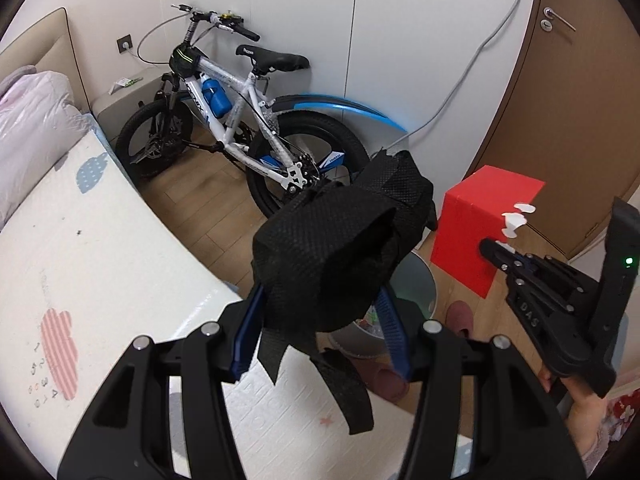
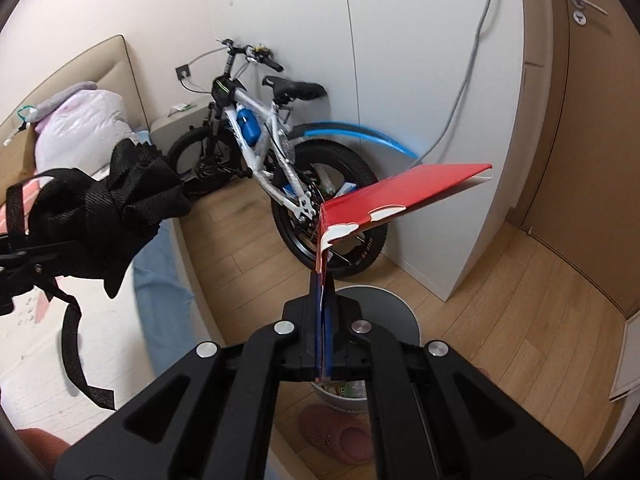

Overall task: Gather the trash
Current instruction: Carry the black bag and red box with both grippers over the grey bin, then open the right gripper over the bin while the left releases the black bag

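Left wrist view: the left gripper (image 1: 320, 312) is clamped on a crumpled black fabric bag (image 1: 340, 240), its blue-lined fingers (image 1: 248, 332) pressing both sides of the bundle. Loose black straps (image 1: 344, 384) hang from the bag below the jaws. The bag is held in the air above the near edge of a white foam mat (image 1: 100, 264) printed with cloud shapes, and partly above a grey trash bin (image 1: 416, 284) that stands on the wood floor (image 1: 192, 200) just beside the mat edge.

To the right in this view, the right gripper (image 1: 490, 246) is gripped by a hand (image 1: 576, 396) and is clamped on a red paper carton (image 1: 476, 224) with torn white patches. The carton is held in the air over the floor, near the bin and clear of it.

Right wrist view: the right gripper (image 2: 323, 280) has its jaws fully together on the lower edge of the red paper carton (image 2: 404, 192), which fans open above the fingertips. The grey trash bin (image 2: 384, 312) sits directly beyond and below the jaws, with mixed litter visible inside it. A pink slipper (image 2: 336, 432) lies on the floor just beside the bin. The black fabric bag (image 2: 116, 208) appears at the left, over the mat.

A white and blue bicycle (image 1: 240, 120) stands against the far wall, well apart from both grippers. A brown door (image 2: 576, 140) is at the right.
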`<state>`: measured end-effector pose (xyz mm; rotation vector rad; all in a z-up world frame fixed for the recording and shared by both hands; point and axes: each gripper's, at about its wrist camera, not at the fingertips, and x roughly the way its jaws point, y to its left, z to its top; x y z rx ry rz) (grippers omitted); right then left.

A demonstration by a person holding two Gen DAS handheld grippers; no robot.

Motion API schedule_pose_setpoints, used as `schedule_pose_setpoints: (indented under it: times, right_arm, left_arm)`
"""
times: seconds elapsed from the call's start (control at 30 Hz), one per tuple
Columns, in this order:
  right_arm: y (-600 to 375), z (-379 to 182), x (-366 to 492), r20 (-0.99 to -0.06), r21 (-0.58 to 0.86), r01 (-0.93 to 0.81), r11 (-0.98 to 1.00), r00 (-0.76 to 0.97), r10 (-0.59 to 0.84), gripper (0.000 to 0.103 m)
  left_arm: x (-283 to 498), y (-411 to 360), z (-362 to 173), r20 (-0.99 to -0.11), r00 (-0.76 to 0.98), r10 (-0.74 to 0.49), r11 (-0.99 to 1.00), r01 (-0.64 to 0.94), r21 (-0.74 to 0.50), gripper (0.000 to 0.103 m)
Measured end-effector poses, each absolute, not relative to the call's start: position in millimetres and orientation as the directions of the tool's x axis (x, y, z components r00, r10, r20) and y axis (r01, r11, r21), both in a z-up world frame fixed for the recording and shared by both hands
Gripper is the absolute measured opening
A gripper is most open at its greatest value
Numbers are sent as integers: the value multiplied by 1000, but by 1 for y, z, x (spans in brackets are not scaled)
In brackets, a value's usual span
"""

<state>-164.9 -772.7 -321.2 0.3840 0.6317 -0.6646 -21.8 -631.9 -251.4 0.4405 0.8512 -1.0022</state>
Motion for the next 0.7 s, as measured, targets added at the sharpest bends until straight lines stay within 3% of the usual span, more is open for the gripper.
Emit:
schedule_pose_setpoints:
  times: [0.23,0.37,0.4,0.43,0.5,0.7]
  right_arm:
    - [-793,-378,-150,-697,138,690,711,578,-425,1]
    - [-800,-391,-155,-698,143,708,692,568,-436,8]
    - [-800,-391,-157,-693,149,712,686,570,-441,18]
    - [-801,-392,-160,-685,157,714,682,576,-445,37]
    - [-800,-389,-168,-659,176,722,670,592,-465,52]
    - [-797,-382,-177,-640,158,739,655,582,-501,52]
  left_arm:
    - [-15,-658,-282,-794,279,-540,495,869,-31,54]
    - [-12,-662,-292,-802,265,-535,503,863,-50,54]
    - [-11,-664,-294,-804,266,-532,503,863,-47,54]
    - [-11,-665,-295,-805,269,-529,503,863,-43,54]
    - [-10,-666,-298,-807,269,-526,502,864,-40,54]
    - [-13,-672,-305,-823,245,-512,470,882,-29,54]
